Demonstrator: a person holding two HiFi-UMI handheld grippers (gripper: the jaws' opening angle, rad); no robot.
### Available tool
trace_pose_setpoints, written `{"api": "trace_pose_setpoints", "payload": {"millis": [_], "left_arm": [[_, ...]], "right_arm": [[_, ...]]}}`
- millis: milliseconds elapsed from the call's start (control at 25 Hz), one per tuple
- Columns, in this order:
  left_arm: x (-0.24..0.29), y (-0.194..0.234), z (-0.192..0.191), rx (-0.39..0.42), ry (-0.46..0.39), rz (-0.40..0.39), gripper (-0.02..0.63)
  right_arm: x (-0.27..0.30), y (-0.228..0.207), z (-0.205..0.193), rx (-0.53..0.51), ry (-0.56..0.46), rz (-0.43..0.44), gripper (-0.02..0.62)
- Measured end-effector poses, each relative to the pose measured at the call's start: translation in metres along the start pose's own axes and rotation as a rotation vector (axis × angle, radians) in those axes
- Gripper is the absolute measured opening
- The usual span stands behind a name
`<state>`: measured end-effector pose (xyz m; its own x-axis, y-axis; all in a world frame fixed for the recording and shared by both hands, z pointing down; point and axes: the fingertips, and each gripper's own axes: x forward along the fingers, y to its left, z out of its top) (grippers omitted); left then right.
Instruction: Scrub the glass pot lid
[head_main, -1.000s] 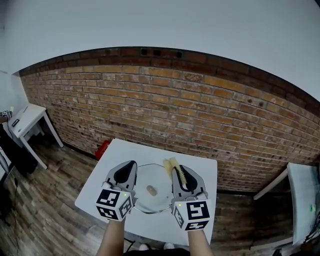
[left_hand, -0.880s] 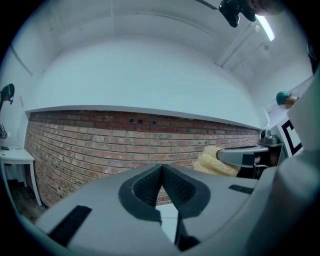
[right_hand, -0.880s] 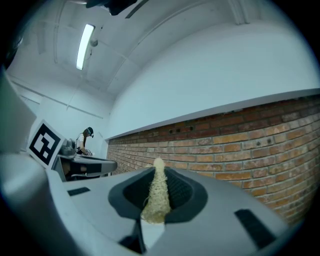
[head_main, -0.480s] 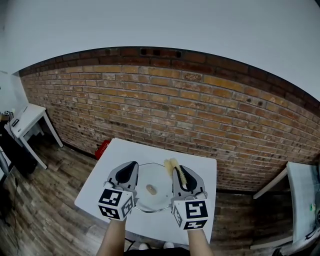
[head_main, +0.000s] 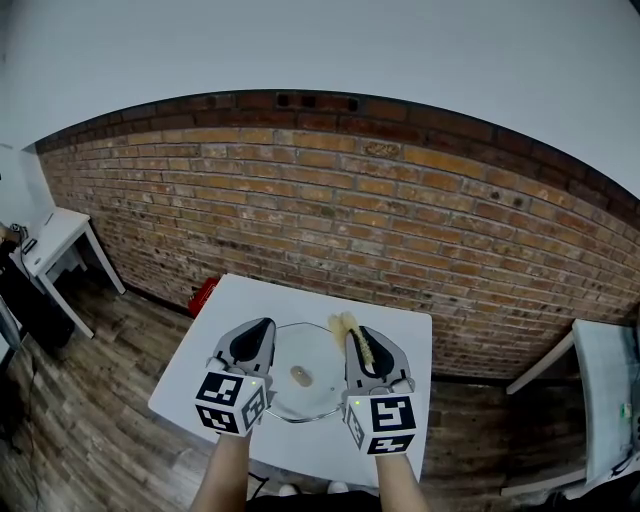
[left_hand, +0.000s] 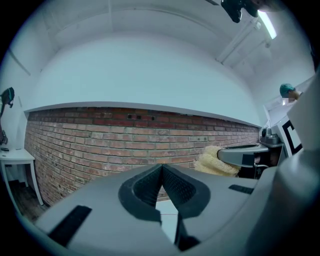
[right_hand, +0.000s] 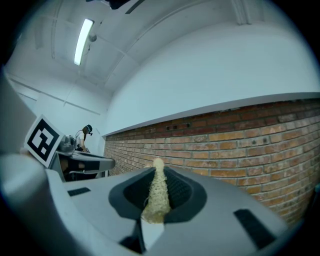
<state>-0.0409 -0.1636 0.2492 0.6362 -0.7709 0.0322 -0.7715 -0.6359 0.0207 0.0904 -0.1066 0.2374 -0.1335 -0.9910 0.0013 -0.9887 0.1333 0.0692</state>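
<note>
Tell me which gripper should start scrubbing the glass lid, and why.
Right. The right gripper is shut on the loofah scrubber, just beside the glass pot lid. The left gripper is shut and empty at the lid's other side; it could at most steady it.

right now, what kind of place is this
Probably a bare workroom or studio, not a kitchen: a white table stands before a brick wall on a wood floor, with a side table at the left.
</note>
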Motion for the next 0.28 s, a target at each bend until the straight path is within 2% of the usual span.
{"api": "trace_pose_setpoints", "payload": {"millis": [280], "left_arm": [[0.0031,-0.0013,0.0038,0.008,-0.001,-0.001,0.012]], "right_arm": [[0.0020,-0.0039,0.0011,-0.006,0.000,0.001,0.057]]}}
